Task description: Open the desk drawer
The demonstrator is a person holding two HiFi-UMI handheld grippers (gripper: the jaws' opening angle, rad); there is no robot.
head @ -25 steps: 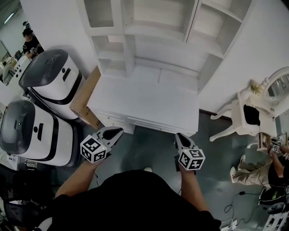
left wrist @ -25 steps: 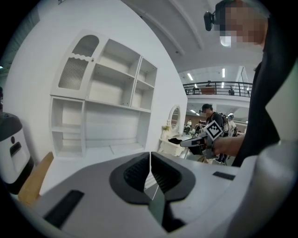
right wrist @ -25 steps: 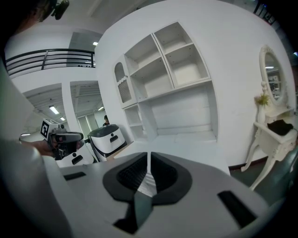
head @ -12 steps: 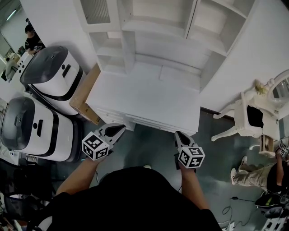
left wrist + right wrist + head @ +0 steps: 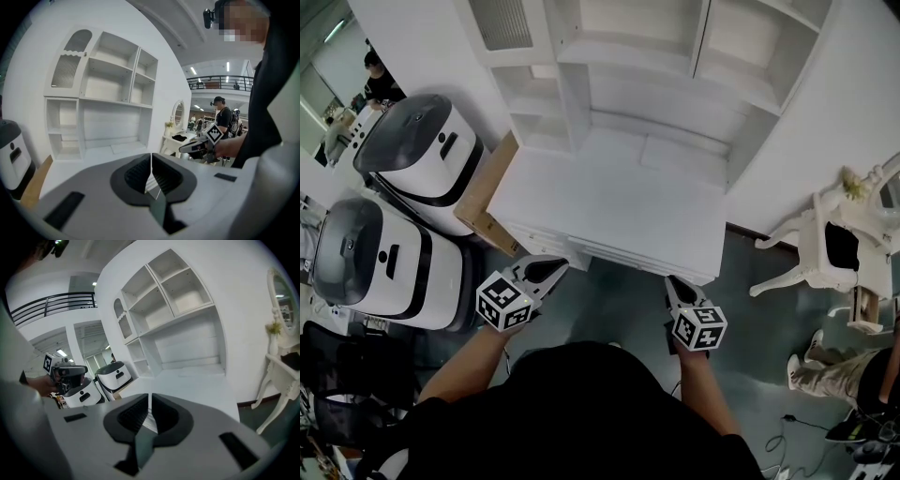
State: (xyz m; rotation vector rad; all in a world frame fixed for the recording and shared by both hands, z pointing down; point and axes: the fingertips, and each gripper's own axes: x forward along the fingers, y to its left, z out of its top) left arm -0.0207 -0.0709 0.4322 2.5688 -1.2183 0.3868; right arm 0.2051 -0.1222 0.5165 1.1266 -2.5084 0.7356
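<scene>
The task has barely begun: the desk drawer sits under the front edge of the white desk and, as far as the head view shows, it is fully pushed in, its face flush with the desk front. Neither tool has hold of it. The left gripper hangs just in front of the desk's left front corner with its jaws pressed together on nothing, which the left gripper view confirms, looking over the desktop toward the shelves. The right gripper is just below the desk's front edge near its right end, likewise clenched and empty in its own view. All the work is left: I judge one gripper must open, reach the drawer front, catch it and pull it out. Against the frame a second ago, both grippers have crept closer to the desk front, the left one most, and the head has shifted so that the desk, the cardboard box beside it and the white chair all sit a little further right in the picture
</scene>
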